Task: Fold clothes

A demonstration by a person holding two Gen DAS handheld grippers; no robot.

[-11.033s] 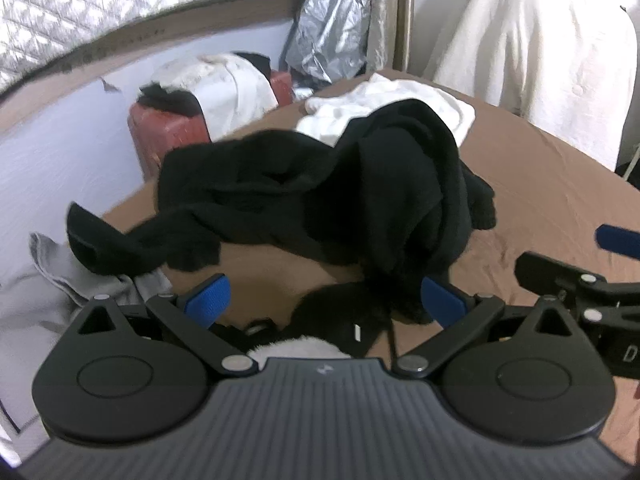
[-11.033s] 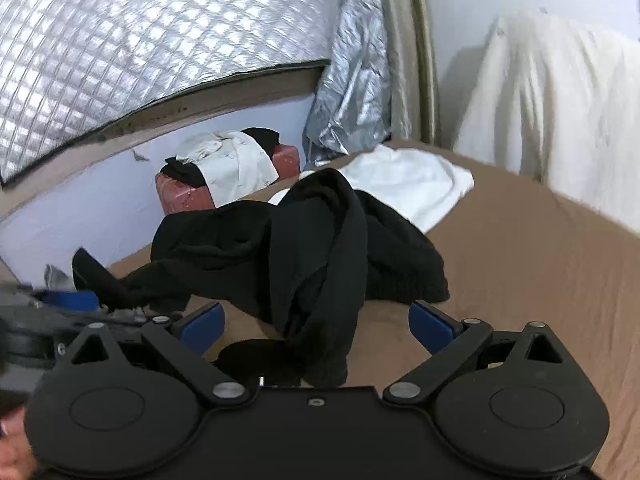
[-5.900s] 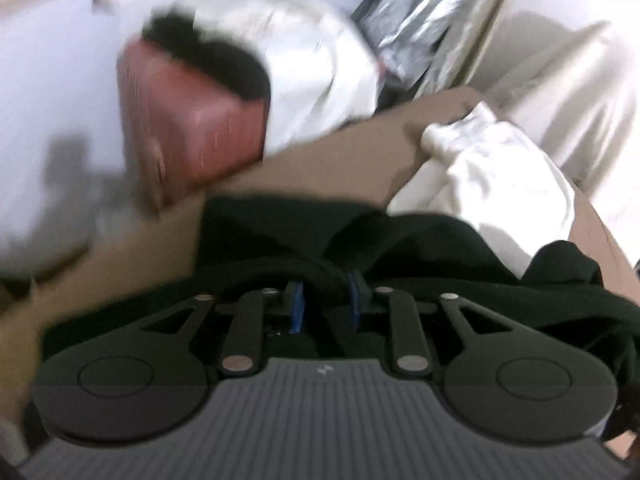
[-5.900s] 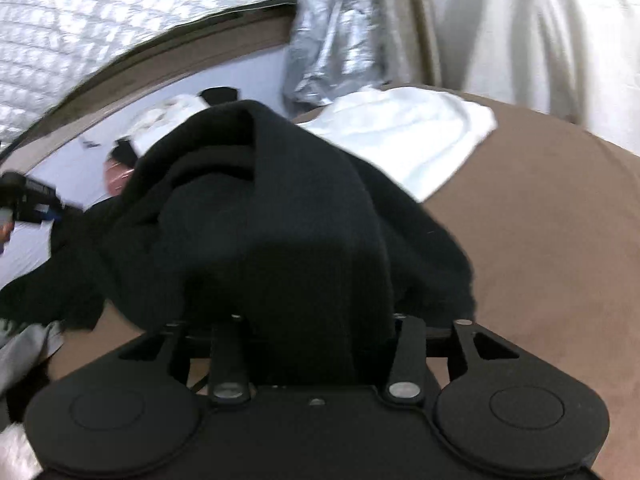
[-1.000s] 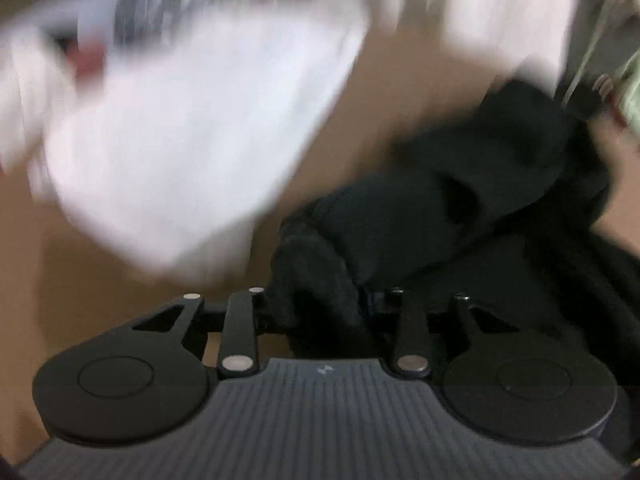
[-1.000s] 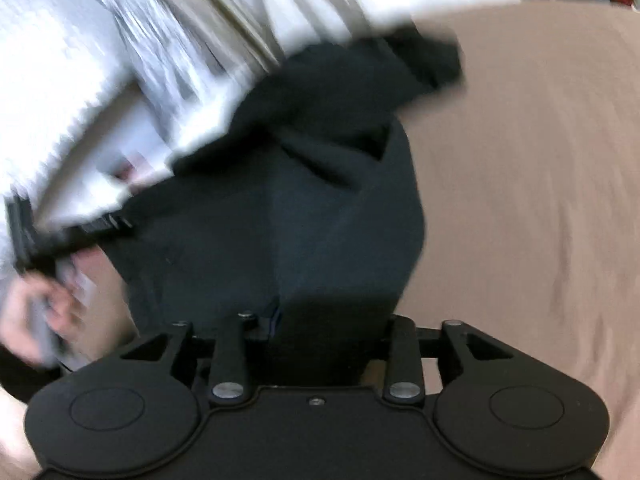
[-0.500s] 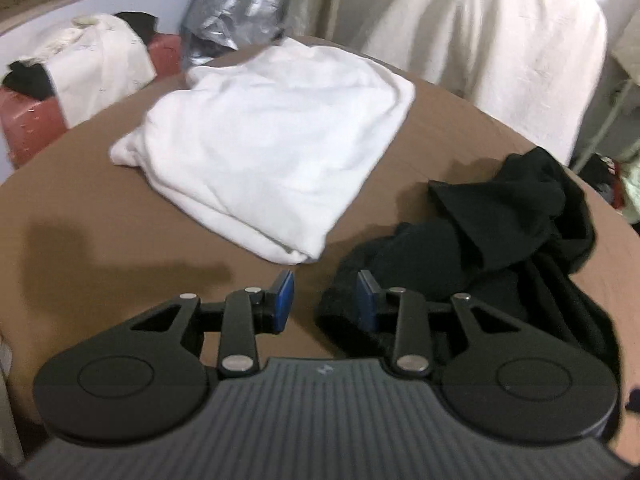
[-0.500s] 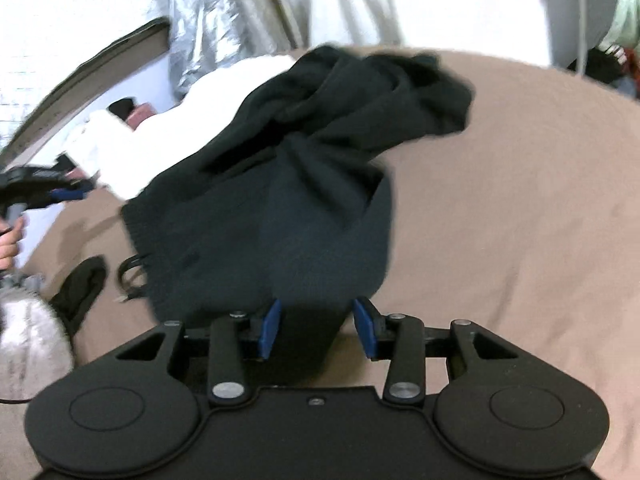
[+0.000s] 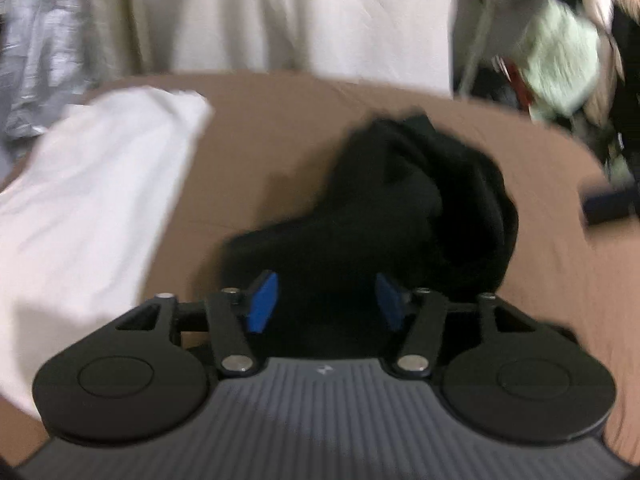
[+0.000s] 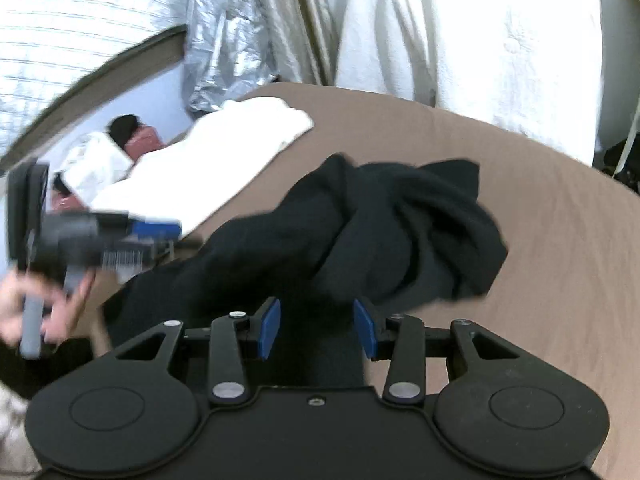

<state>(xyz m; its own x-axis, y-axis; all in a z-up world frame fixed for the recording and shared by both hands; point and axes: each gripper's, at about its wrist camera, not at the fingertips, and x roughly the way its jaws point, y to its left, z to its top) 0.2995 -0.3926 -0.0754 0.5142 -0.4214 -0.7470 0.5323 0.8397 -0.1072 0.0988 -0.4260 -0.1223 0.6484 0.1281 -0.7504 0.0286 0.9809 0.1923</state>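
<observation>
A black garment (image 9: 400, 208) lies bunched on the brown bed (image 9: 280, 120). My left gripper (image 9: 326, 304) hovers over its near end with its jaws opening. Black cloth shows between the blue pads (image 9: 262, 302), which stand clear of it. In the right wrist view the same garment (image 10: 380, 232) stretches from the bed's middle into my right gripper (image 10: 317, 328). That gripper is open, with a strip of cloth between its bare blue pads (image 10: 269, 328). A hand holds the left gripper (image 10: 156, 230) at the left. A folded white garment (image 9: 92, 184) lies further left.
A cream sheet (image 10: 480, 40) hangs behind the bed (image 10: 560, 260). Silver foil (image 10: 224, 40) and a red case (image 10: 142, 140) heaped with clothes stand at the back left. Green and dark clutter (image 9: 560, 52) sits past the right edge. Part of the right gripper (image 9: 600, 204) shows at the far right.
A second ago both grippers were shut on the black garment. Both have let go. The left has swung right over the garment with wider jaws, and the right has drawn back and up.
</observation>
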